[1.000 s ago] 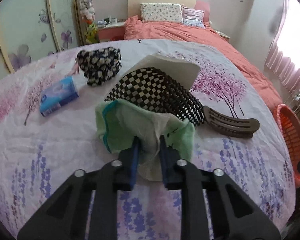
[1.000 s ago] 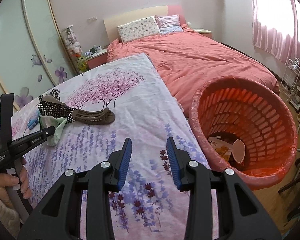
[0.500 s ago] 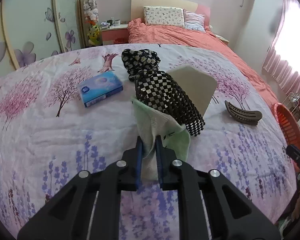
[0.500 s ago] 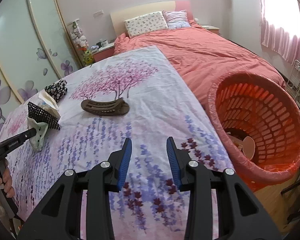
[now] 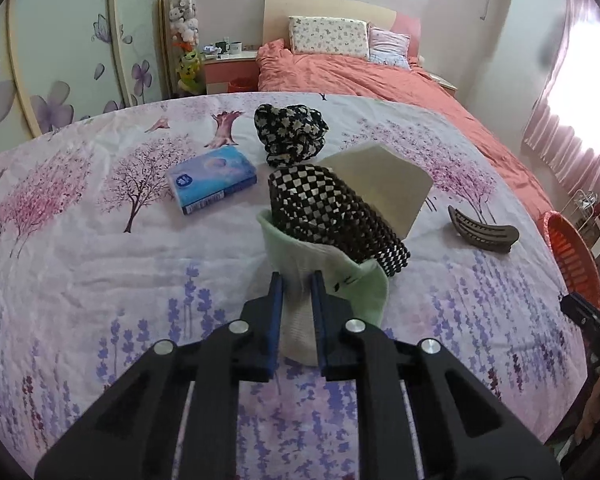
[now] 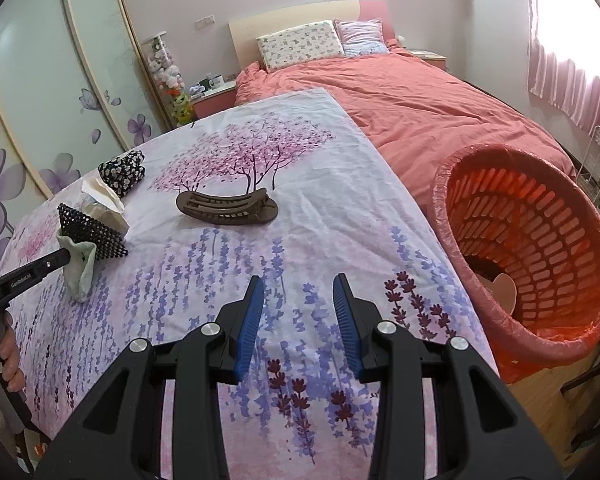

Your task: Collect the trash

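Note:
My left gripper [image 5: 296, 280] is shut on a pale green and white sock [image 5: 320, 280], lifted above the flowered table; the sock hangs from it in the right wrist view [image 6: 80, 268]. A black-and-white checked pouch [image 5: 332, 216] lies just behind the sock. My right gripper [image 6: 298, 300] is open and empty over the table's near edge. The orange trash basket [image 6: 540, 240] stands on the floor right of the table, with a paper cup inside.
On the table lie a blue tissue pack [image 5: 212, 180], a black flowered cloth [image 5: 290, 132], a beige box [image 5: 380, 188] and a brown hair clip [image 6: 226, 208]. A bed with an orange cover [image 6: 420, 100] stands behind.
My left gripper has closed on the sock and lifted it, pulling back from the table. My right gripper has drifted left, away from the basket, staying open.

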Demonstrator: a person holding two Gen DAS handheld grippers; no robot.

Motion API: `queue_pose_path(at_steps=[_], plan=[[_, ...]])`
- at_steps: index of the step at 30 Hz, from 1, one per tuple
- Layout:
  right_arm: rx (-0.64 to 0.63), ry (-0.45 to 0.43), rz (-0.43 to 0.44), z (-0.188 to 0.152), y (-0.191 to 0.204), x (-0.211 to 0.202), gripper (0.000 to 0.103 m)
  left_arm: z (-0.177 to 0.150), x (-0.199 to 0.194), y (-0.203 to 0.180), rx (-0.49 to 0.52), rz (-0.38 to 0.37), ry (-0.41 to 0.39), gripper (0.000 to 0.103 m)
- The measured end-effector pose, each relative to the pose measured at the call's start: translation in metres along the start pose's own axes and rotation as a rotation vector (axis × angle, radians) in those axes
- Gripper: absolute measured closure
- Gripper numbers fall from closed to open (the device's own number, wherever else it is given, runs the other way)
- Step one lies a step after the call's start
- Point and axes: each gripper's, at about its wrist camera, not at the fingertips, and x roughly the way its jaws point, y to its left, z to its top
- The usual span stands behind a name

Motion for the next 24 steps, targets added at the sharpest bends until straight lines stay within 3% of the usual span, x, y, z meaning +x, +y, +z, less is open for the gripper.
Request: queue_pose_path(at_steps=[2, 14, 24], plan=[[-0.003, -0.001, -0.001, 0.000, 0.001, -0.001, 0.066, 0.000, -0.003, 0.003, -0.004, -0.003, -0.005, 0.098], [-0.045, -0.001, 0.020, 0.004, 0.030, 0.003, 0.066, 0.010, -0.052, 0.054, -0.038, 0.090, -0.117, 0.098], [-0.052, 0.012, 0.026, 0.015, 0.045, 0.027, 0.066, 0.002, -0.017, 0.096, -0.088, 0.146, -0.004, 0.098]])
